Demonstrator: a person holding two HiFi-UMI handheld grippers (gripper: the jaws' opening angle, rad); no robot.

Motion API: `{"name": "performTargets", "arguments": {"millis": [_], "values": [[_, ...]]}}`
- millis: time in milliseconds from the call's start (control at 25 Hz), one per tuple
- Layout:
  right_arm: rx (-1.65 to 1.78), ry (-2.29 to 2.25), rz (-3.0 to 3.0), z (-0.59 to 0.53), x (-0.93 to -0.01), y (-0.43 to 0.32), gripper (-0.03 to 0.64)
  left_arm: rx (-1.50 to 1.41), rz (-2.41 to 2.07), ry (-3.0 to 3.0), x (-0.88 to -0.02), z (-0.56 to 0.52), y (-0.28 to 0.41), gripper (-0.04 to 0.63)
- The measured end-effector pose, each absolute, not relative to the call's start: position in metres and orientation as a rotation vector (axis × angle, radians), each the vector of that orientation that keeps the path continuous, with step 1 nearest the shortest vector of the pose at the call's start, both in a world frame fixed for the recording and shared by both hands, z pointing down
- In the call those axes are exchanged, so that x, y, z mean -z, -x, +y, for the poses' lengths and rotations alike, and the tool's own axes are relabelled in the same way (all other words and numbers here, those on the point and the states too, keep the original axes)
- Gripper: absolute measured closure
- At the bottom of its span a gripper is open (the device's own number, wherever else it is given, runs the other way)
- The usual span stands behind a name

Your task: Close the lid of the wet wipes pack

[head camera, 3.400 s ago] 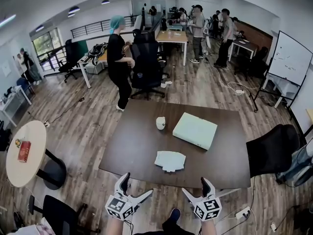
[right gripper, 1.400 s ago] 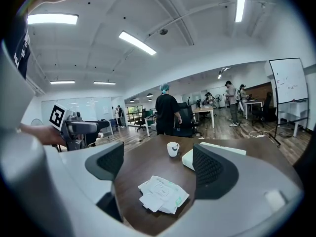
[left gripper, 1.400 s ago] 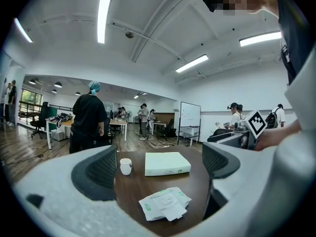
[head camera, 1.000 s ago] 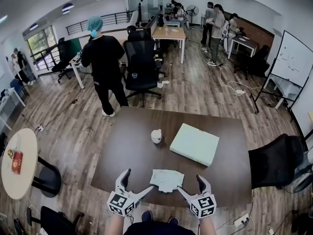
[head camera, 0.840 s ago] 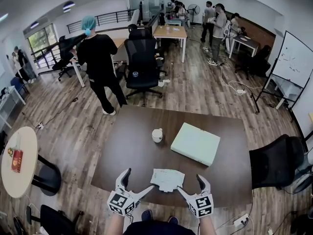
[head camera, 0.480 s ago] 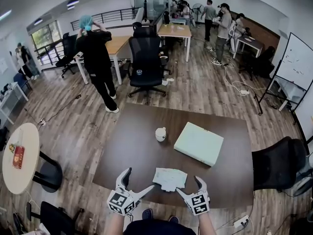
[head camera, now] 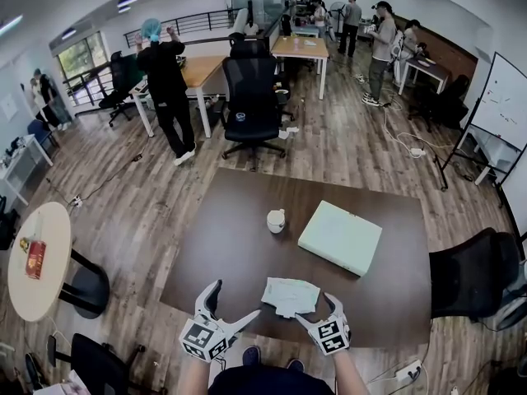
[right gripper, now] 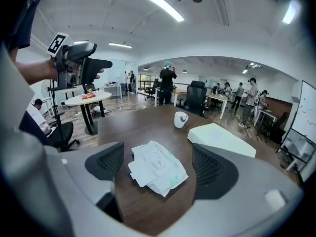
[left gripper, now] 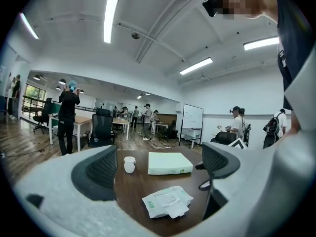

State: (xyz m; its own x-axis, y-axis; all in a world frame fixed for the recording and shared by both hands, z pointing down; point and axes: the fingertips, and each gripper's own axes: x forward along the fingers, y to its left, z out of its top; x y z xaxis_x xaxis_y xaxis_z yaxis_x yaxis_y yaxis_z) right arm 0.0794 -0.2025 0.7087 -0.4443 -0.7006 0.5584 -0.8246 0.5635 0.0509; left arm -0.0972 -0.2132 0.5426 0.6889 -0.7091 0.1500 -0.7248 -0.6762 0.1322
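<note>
The wet wipes pack (head camera: 290, 296) is white and flat and lies near the front edge of the dark brown table (head camera: 222, 237). Its lid flap (right gripper: 139, 172) lies folded open beside the pack's opening. My right gripper (head camera: 319, 313) is open at the pack's right front corner, low over the table. In the right gripper view the pack (right gripper: 157, 167) lies just ahead between the two pads, which are apart from it. My left gripper (head camera: 230, 307) is open and hovers left of the pack at the table edge. The pack (left gripper: 168, 201) shows below and ahead of its jaws.
A white cup (head camera: 277, 220) and a flat pale green box (head camera: 340, 237) stand farther back on the table. A black office chair (head camera: 254, 105) is beyond the far edge, and another chair (head camera: 469, 274) is at the right. A round table (head camera: 37, 257) is at the left. People stand in the background.
My right gripper has come down and in toward the pack's right corner. The left gripper has hardly moved. The person in the teal cap has walked farther away.
</note>
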Motion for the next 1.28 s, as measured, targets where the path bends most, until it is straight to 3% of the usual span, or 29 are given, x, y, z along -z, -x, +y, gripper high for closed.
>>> {"name": "performTargets", "arguments": {"millis": [1280], "values": [[-0.258,-0.945,-2.171,-0.215,-0.797,-0.048,0.161,-0.120,-1.258,-2.627,-0.553,-0.198,0.130,0.067]]}}
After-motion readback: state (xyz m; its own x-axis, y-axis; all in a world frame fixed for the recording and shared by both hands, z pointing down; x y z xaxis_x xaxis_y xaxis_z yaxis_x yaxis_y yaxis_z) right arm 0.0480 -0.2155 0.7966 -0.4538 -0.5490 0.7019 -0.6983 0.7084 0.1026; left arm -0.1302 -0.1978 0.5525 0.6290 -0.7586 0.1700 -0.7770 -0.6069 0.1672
